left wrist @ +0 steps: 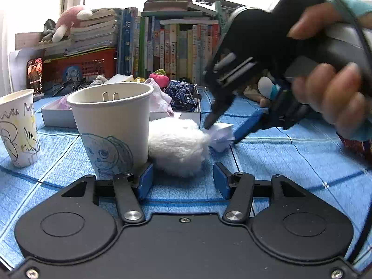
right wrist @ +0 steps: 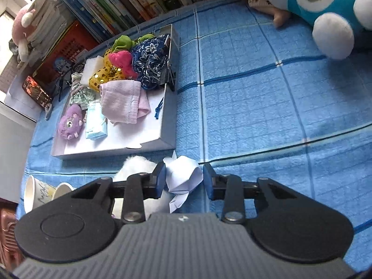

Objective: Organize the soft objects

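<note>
Straddling the crumpled white paper (right wrist: 183,179), the right gripper (right wrist: 184,180) is keeping its 2 fingers apart, not yet clamped. Paper is lying on the blue checked bench (right wrist: 255,104), near the white tray (right wrist: 167,125), touching the fluffy white ball (left wrist: 176,146). Left gripper (left wrist: 183,180) is hovering, fingers apart, beside the paper cup (left wrist: 111,121).

A lived-in home room — likely a child's; a packed row of books (left wrist: 172,48) lines the back, plush toys (right wrist: 325,7) lie about. Hand-drawn paper cups (left wrist: 111,125) sit on a blue checked cloth (right wrist: 255,104).
</note>
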A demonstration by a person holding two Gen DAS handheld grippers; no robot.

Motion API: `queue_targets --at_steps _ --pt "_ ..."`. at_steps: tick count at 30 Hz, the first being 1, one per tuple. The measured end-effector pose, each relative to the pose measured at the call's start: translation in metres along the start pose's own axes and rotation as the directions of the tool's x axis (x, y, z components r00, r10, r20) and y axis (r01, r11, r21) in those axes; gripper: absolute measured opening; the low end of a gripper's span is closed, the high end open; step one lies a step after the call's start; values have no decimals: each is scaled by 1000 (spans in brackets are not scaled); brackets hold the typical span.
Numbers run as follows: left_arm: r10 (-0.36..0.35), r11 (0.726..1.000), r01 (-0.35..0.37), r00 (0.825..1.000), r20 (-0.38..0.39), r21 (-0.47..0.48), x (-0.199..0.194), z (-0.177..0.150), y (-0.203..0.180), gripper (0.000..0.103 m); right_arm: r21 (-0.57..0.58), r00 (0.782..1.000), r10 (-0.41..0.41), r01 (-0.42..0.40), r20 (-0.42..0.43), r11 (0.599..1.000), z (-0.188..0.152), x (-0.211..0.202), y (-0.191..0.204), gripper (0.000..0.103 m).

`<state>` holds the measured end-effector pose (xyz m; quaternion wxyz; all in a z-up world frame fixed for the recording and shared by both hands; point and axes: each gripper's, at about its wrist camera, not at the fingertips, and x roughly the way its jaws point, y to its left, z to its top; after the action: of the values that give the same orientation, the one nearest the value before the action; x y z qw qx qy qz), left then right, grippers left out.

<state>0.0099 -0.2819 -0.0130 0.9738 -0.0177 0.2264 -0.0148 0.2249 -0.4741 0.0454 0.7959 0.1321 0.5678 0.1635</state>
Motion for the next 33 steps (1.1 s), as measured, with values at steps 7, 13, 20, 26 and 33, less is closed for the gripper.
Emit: queue_targets --at_steps 7,13,20,26,33 --pt "12 999 -12 1000 -6 -37 3 3 1 54 -132 999 3 3 46 991 8 -15 30 39" --pt "-1 999 0 1000 -14 -51 4 6 3 51 -227 998 -53 59 36 972 7 -2 56 38" --pt "-42 997 41 999 -11 -59 3 9 7 31 -250 996 -84 84 13 965 -6 -7 48 37" --pt "-110 993 110 994 -1 -29 -5 6 9 17 -242 995 -96 97 16 965 -16 -19 33 35" --pt "-167 986 167 986 22 17 -24 0 12 13 -195 992 -123 127 30 973 -24 -34 8 36"
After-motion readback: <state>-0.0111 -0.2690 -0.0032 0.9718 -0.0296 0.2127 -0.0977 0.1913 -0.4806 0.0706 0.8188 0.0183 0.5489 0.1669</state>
